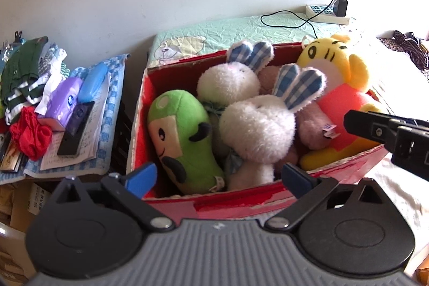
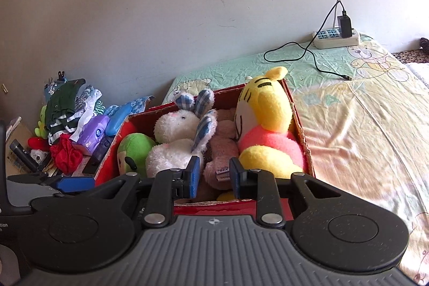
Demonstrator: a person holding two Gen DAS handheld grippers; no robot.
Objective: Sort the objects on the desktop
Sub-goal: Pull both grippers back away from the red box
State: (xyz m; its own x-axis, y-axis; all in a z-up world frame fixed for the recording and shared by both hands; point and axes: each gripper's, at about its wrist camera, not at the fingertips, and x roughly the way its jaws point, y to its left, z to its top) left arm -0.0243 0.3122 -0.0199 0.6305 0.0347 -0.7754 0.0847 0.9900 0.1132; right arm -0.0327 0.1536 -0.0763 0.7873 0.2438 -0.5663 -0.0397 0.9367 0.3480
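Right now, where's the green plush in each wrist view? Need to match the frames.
Left wrist: green plush lies centre-left, in the left end of the red box, beside the white bunnies.
Right wrist: green plush sits left of centre, half hidden behind the box wall.
Shared landmark: yellow tiger plush at the box's right end.

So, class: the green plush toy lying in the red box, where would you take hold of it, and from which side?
Grip the green plush toy across its rounded upper end, coming down from above. It lies along the left wall of the red box, with a white rabbit close on its other side, so a sideways approach looks blocked. The left tool is wide open and nearest.
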